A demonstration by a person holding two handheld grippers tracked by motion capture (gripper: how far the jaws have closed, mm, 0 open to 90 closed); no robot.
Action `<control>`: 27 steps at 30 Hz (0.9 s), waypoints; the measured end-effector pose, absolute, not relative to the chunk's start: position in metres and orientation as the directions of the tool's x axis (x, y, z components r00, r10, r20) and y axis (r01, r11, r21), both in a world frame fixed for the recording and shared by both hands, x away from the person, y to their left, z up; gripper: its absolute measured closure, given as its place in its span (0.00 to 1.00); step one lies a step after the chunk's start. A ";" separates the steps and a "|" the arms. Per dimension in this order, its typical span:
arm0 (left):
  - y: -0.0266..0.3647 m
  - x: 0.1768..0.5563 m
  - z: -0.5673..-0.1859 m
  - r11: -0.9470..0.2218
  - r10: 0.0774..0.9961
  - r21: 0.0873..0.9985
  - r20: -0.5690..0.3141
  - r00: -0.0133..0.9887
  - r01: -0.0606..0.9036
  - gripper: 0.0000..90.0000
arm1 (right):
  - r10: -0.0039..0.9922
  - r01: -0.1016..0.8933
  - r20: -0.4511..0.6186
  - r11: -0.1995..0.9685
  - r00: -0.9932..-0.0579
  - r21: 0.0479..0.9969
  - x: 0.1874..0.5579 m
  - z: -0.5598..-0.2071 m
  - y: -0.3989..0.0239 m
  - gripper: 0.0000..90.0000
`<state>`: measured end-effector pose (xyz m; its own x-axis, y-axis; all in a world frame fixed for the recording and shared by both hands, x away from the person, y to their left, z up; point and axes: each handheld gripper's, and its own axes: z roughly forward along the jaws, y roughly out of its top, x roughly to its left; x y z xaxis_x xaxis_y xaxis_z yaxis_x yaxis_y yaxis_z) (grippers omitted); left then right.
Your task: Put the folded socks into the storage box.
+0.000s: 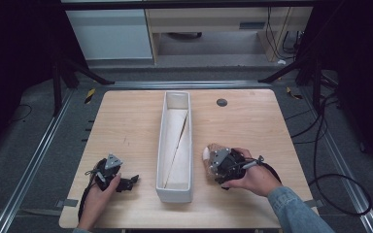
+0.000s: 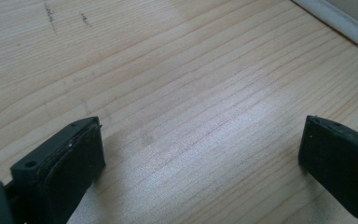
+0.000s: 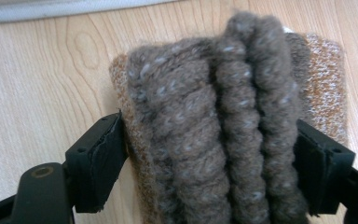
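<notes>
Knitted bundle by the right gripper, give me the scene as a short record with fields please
item: brown knitted bundle, folded, lying on the wooden table
right gripper: a jaw on each side of the bundle, pads against the knit
left gripper: jaws wide apart, bare wood between them
container: long white tray between the two hands, with a pale sheet lying inside it
bundle location: right of the tray, outside it

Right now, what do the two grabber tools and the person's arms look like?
Both are black. The left gripper and the right gripper each carry a grey three-cornered plate on top and trail a black cable. Up close, each has two chunky black jaws with flat pads and small screw holes. The person's right arm wears a blue denim sleeve.
</notes>
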<state>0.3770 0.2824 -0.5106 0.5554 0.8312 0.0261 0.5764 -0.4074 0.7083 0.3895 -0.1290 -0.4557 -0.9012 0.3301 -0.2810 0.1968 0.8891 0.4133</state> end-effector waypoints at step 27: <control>0.282 0.377 -0.510 -0.408 0.832 0.708 0.027 0.554 0.577 0.00 | 0.476 0.321 -0.163 0.770 -0.864 0.551 0.393 -0.412 -0.150 0.53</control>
<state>0.3768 0.2824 -0.5105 0.5545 0.8318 0.0273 0.5766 -0.4077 0.7080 0.3933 -0.1497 -0.4122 -0.8640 0.4764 -0.1629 0.3208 0.7703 0.5512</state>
